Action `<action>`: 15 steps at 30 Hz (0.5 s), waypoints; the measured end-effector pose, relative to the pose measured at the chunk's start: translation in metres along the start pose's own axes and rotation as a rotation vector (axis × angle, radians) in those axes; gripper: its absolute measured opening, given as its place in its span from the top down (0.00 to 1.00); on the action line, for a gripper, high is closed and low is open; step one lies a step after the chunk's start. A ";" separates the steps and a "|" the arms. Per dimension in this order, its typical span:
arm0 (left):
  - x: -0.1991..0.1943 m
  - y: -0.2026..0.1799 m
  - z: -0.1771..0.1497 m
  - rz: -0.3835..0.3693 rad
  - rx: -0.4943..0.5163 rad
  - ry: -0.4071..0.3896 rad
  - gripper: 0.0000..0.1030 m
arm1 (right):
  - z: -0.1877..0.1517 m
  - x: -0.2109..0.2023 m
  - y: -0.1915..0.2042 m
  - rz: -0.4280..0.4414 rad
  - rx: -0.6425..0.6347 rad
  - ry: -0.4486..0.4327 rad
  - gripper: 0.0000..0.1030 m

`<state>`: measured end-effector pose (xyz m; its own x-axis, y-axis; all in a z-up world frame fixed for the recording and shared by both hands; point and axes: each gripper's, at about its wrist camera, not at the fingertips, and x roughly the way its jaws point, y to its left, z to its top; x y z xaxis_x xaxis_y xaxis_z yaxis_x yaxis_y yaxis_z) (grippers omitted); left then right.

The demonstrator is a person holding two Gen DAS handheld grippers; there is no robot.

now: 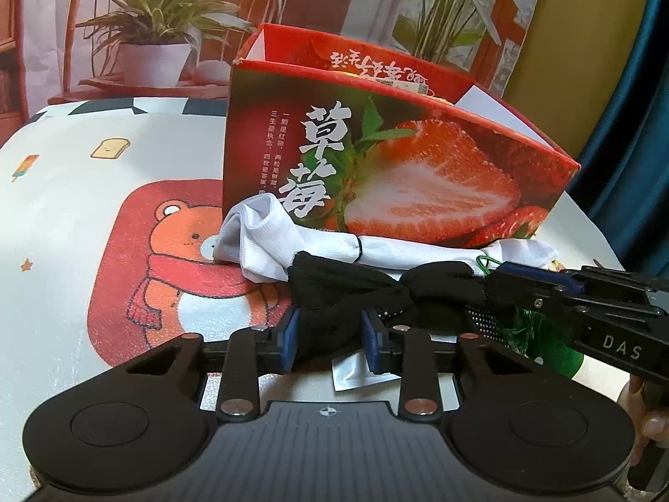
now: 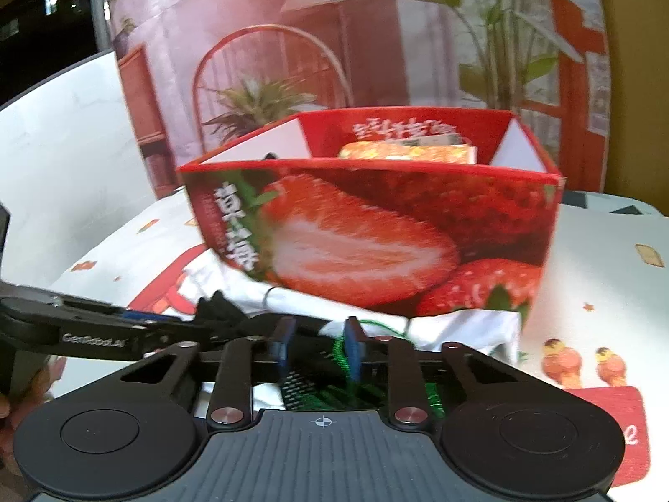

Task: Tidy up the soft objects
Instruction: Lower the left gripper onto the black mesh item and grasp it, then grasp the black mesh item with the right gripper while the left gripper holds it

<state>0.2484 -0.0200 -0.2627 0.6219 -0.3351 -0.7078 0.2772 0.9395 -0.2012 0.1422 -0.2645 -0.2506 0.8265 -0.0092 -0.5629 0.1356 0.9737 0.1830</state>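
**Both grippers closed on a black sock in front of a strawberry box**

On a table covered by a cartoon bear cloth (image 1: 125,259), a red strawberry box (image 1: 401,167) stood open at the far side. A white sock (image 1: 267,242) lay against the box's near wall, and a black sock (image 1: 334,293) lay just nearer, stretched left to right. The left gripper (image 1: 330,336) had its blue pads pressed narrowly on the sock's left end. The right gripper (image 2: 316,349), reaching in from the right, was pinched almost shut on the sock's right end, where a green mesh (image 2: 347,393) bunched beneath it. A yellow packet (image 2: 405,152) sat inside the box
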 end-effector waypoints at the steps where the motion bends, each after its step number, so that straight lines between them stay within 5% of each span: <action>1: 0.000 0.000 0.000 0.000 0.000 0.001 0.68 | 0.000 0.001 0.002 0.006 -0.005 0.005 0.89; 5: 0.001 0.000 0.000 0.002 -0.001 0.006 0.68 | -0.001 0.003 0.005 0.025 -0.015 0.021 0.90; 15: 0.002 0.001 -0.001 0.003 -0.006 0.016 0.68 | -0.009 0.006 -0.021 -0.116 0.077 0.063 0.88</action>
<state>0.2492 -0.0191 -0.2648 0.6112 -0.3308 -0.7190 0.2705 0.9411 -0.2030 0.1395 -0.2831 -0.2645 0.7669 -0.1043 -0.6332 0.2722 0.9464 0.1738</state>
